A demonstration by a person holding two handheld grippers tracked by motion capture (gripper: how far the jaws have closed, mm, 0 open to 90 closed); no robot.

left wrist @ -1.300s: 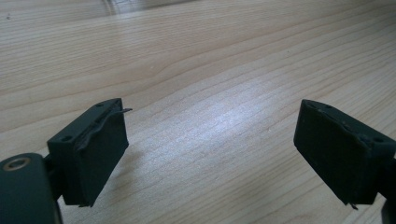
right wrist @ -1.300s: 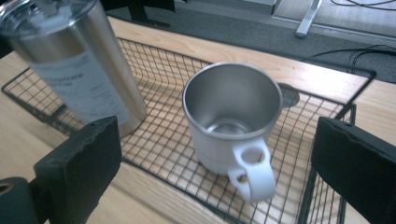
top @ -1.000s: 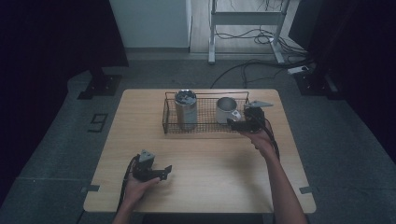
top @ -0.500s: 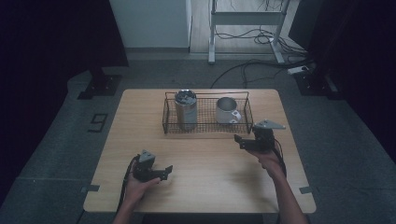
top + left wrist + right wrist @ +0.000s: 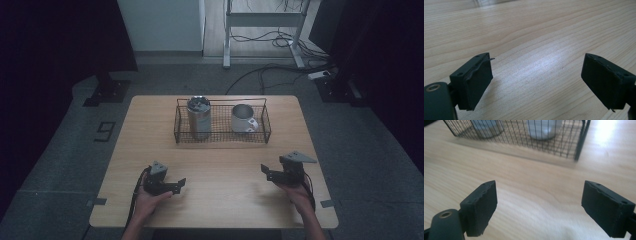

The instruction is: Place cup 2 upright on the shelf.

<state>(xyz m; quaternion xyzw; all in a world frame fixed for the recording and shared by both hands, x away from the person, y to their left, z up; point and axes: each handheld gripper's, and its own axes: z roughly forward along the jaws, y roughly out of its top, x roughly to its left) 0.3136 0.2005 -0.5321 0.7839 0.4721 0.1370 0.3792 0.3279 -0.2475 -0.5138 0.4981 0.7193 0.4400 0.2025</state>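
A dim room with a grey floor surrounds a light wooden table (image 5: 215,165); behind it stand a white cabinet and a metal frame with cables trailing on the floor.

At the left of the high view, the left gripper (image 5: 176,185) lies low over the near part of the table, held in the person's left hand (image 5: 147,197), pointing toward the right. In the left gripper view its jaws are spread wide with only bare wood grain between them, so it holds nothing.

Toward the far edge, roughly centred, sits a black wire basket (image 5: 223,137). Inside it, at the left, a steel tumbler (image 5: 199,117) stands upright; at the right a white mug (image 5: 242,118) stands upright, its handle facing the near right. The two are apart from one another.

At the right, the right gripper (image 5: 267,173) is held in the person's right hand (image 5: 295,190) near the table's front right, well apart from the basket, pointing left. In the right gripper view its jaws gape wide and empty over the wood, with the basket's mesh ahead of them.
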